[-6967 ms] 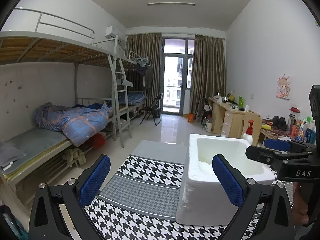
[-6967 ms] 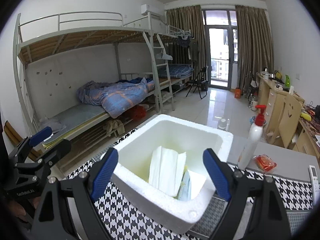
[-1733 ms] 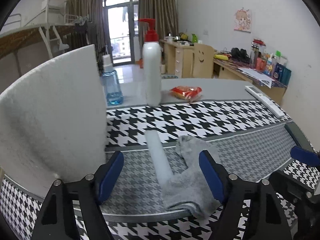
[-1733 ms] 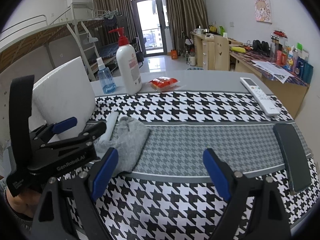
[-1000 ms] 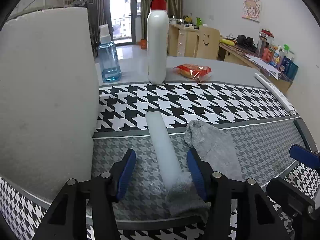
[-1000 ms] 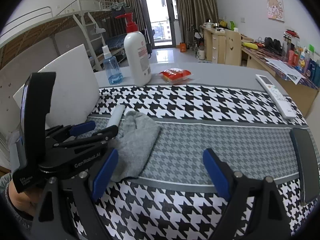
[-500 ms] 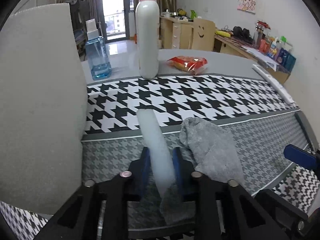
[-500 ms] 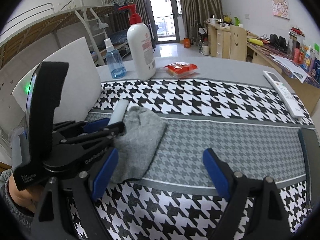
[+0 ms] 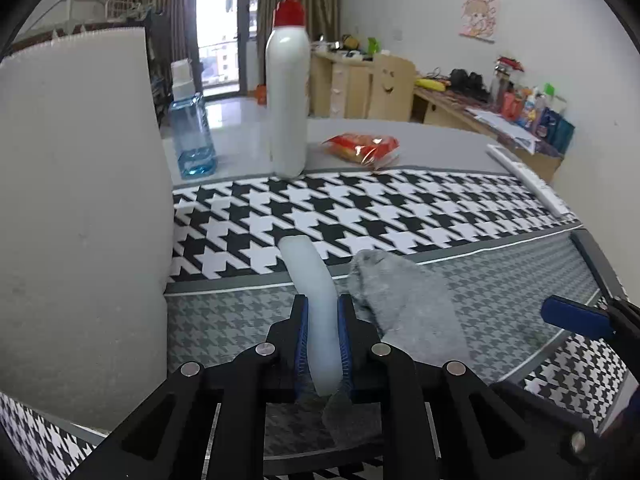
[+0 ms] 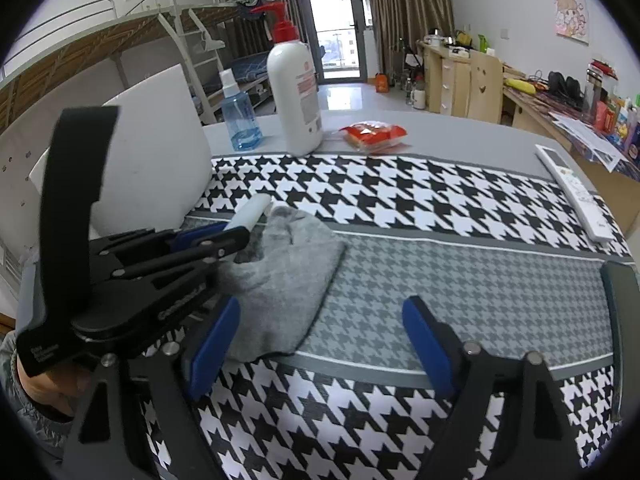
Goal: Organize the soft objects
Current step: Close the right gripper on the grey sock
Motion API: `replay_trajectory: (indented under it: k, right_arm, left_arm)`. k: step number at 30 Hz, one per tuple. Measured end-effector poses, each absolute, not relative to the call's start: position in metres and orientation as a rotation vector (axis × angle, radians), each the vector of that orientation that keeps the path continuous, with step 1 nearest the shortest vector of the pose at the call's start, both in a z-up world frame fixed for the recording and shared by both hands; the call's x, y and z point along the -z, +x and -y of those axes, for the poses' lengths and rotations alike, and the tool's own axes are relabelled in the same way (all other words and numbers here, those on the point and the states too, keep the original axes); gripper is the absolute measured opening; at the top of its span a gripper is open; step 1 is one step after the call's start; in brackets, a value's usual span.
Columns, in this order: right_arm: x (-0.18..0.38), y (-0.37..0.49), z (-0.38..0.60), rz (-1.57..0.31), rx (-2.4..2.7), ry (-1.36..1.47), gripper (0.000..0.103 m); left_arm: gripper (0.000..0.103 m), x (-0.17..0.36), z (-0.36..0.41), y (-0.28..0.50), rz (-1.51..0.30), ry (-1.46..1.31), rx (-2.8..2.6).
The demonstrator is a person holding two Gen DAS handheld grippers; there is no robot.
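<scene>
The left gripper (image 9: 323, 332) was clamped on a pale translucent soft tube (image 9: 316, 292) beside a grey fabric sock (image 10: 288, 280), while the right gripper (image 10: 320, 332) hovered with fingers apart

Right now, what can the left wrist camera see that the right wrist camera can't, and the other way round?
Only the left wrist view shows the blue pads pressing both sides of the white foam tube.

Only the right wrist view shows the whole left gripper from outside, the hand holding it, the bunk bed, and the right gripper open over the mat.

Both show the grey sock, foam box, pump bottle, blue spray bottle, red packet and remote.
</scene>
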State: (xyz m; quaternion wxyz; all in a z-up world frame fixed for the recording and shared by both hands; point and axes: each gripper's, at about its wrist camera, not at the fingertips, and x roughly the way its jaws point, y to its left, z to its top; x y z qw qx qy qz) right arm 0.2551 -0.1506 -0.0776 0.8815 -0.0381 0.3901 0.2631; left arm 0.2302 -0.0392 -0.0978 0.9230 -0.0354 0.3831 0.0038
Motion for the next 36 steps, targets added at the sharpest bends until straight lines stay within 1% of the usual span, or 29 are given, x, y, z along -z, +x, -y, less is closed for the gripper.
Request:
replay_trajectory:
  k: [4,6,12,13,17,19,21,23,25,26,29,31,36]
  right_arm:
    - [0.082,0.26,0.152,-0.834,-0.534,-0.086,0.077]
    - [0.083,0.264,0.151,-0.845,-0.539,-0.083,0.077]
    - [0.083,0.271,0.139,-0.871,-0.585,-0.087,0.069]
    - [0.084,0.273,0.136,-0.879,-0.597,-0.088,0.066]
    - [0.092,0.284,0.13,-0.938,-0.649,-0.067,0.063]
    - [0.096,0.286,0.126,-0.957,-0.655,-0.083,0.053]
    - [0.098,0.285,0.121,-0.96,-0.652,-0.11,0.05]
    - [0.098,0.284,0.117,-0.954,-0.65,-0.134,0.044]
    - [0.098,0.283,0.114,-0.95,-0.648,-0.153,0.036]
    - [0.098,0.281,0.11,-0.941,-0.633,-0.182,0.034]
    - [0.098,0.276,0.104,-0.931,-0.626,-0.229,0.024]
    - [0.098,0.275,0.102,-0.932,-0.637,-0.235,0.013]
    - [0.095,0.27,0.103,-0.913,-0.625,-0.232,0.01]
  left_arm:
    - [0.016,0.094,0.039,0.225,-0.757,-0.061,-0.012]
    - [0.016,0.093,0.039,0.224,-0.753,-0.064,-0.008]
    - [0.016,0.091,0.042,0.217,-0.733,-0.062,0.009]
    - [0.016,0.092,0.042,0.218,-0.734,-0.065,0.01]
    - [0.016,0.091,0.038,0.216,-0.732,-0.08,0.01]
    - [0.016,0.09,0.038,0.215,-0.727,-0.08,0.013]
    - [0.016,0.09,0.038,0.214,-0.727,-0.084,0.019]
    - [0.016,0.09,0.038,0.214,-0.726,-0.084,0.018]
    - [0.016,0.09,0.038,0.214,-0.726,-0.087,0.022]
    - [0.016,0.09,0.038,0.214,-0.726,-0.087,0.023]
    - [0.016,0.089,0.037,0.213,-0.725,-0.089,0.026]
    - [0.016,0.089,0.037,0.213,-0.723,-0.089,0.024]
    - [0.016,0.086,0.037,0.211,-0.708,-0.092,0.03]
